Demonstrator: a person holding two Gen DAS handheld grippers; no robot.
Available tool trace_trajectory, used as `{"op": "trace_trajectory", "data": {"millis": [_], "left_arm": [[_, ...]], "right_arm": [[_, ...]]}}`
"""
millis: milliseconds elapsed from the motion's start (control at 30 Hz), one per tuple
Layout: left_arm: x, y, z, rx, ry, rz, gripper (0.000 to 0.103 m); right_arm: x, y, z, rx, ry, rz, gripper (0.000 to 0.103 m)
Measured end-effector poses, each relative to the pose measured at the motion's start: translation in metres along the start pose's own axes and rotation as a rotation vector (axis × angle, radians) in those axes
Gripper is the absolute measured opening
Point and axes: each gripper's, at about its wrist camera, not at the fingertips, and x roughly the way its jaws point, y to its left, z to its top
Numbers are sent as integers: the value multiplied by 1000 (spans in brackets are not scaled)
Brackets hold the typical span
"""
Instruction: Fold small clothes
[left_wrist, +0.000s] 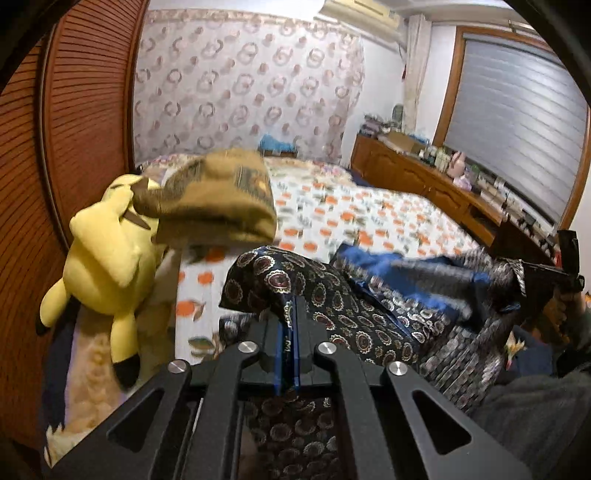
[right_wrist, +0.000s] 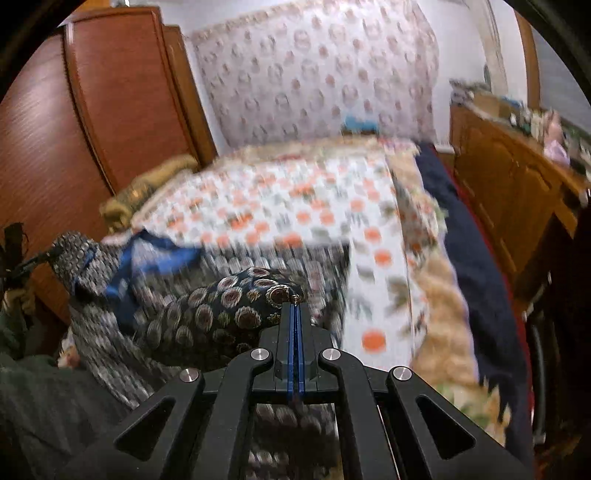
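Bed with orange-flowered sheet (left_wrist: 354, 218), yellow Pikachu plush (left_wrist: 110, 254) at its left edge, dark medallion-print garment (left_wrist: 332, 291) stretched above the sheet, left gripper (left_wrist: 291, 314) and right gripper (right_wrist: 295, 314) each clamped onto its fabric

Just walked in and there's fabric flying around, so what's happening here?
A person is folding a small dark patterned garment over a bed, with a handheld gripper in each hand. The left gripper has its jaws shut on one part of the cloth, and the right gripper is shut on another part, so the garment is held up between them above the bedspread. The cloth is blurred. A yellow plush toy sits at the bed's left side.
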Motion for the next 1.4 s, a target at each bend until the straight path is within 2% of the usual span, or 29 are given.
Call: {"op": "trace_trajectory", "data": {"millis": [67, 167, 233, 300, 333, 367, 400, 500, 600, 833, 1100, 1233, 1400], "left_arm": [[8, 2, -5, 3, 30, 23, 4], [10, 4, -3, 10, 33, 38, 16], [1, 5, 2, 21, -1, 33, 42], [-10, 6, 8, 27, -41, 25, 55], [-12, 7, 11, 27, -51, 28, 66], [-14, 8, 15, 25, -63, 31, 70], [-15, 10, 19, 22, -75, 38, 74], [-8, 15, 26, 28, -84, 63, 75], [12, 24, 32, 25, -55, 92, 75], [56, 49, 21, -5, 73, 157, 75], [61, 85, 1, -65, 102, 216, 74], [67, 87, -1, -62, 125, 210, 74], [67, 65, -5, -30, 147, 110, 74]], "right_arm": [[11, -2, 1, 2, 36, -23, 1], [19, -2, 13, -1, 46, -39, 3], [15, 7, 20, -18, 23, -35, 5], [8, 11, 27, -42, -6, -46, 20], [5, 11, 31, -49, -22, -48, 34], [3, 12, 32, -52, -39, -45, 41], [0, 13, 39, -52, -56, -39, 42], [3, 10, 46, -61, -85, -49, 44], [19, 8, 49, -80, -78, -84, 45], [77, 11, 62, -68, 9, -84, 45], [98, 0, 64, -50, 72, -93, 45], [105, -6, 62, -37, 82, -112, 45], [111, -8, 59, -39, 90, -113, 45]]}}
